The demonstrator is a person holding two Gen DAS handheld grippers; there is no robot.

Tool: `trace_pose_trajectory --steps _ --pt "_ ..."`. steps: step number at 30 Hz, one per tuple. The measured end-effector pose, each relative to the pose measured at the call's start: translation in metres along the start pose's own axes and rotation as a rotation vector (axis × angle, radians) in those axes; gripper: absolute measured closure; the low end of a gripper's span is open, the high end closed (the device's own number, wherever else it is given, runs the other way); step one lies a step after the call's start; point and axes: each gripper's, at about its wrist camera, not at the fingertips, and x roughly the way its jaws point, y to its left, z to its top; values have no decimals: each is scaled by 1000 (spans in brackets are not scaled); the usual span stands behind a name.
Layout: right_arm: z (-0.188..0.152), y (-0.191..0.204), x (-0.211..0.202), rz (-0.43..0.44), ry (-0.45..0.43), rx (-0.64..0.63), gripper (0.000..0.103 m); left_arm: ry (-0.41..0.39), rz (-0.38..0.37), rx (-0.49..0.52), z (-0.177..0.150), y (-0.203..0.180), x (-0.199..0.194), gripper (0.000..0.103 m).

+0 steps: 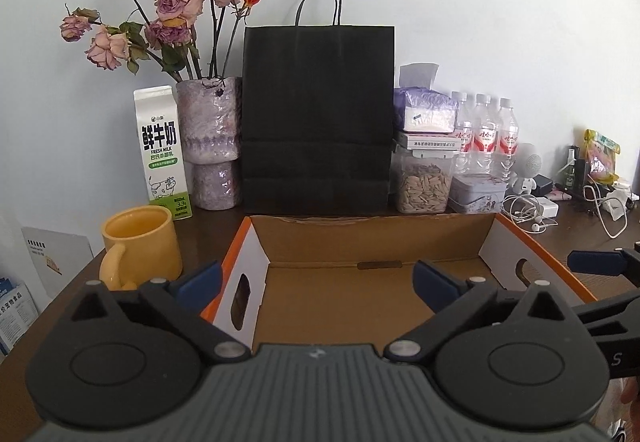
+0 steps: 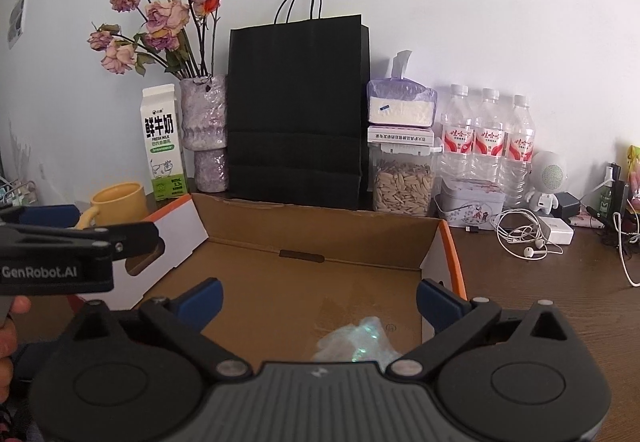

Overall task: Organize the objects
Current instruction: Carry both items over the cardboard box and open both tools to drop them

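Yellow glazed ceramic, the round handled mug is sitting at the far left on the dark wooden table, just beside the left wall of the shallow open cardboard box with orange-edged white sides. Behind it a tall white-and-green milk carton is standing upright, next to a lumpy purple vase of dried pink roses. A matte black paper bag with cord handles is leaning against the wall behind the box.

Both tools are hovering over the near edge of the box with nothing between their blue pads: the left gripper is spread fully wide, and the right gripper is equally wide. A small crinkled clear plastic wrapper is lying on the box floor, just below the right gripper.

Judging from this, the box is waiting to be filled. A sensible next pick would be the rigid mug, taken across its rim or body rather than by the curved handle, which could swing.

Further right, a clear tub of pale seeds, three thin-walled water bottles with red labels, a small grey tin and tangled white earphones are crowding the table; the cables would likely snag.
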Motion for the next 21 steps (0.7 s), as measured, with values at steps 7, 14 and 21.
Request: trace_pose_trajectory --steps 7,14,21 --pt "2 1 -9 2 -27 -4 0 -16 10 -14 1 4 -9 0" --pt "5 7 -31 3 -61 -15 0 -30 11 -30 4 5 -33 0" --pt "-1 14 -62 8 -82 -26 0 -23 19 -32 -2 11 -61 0"
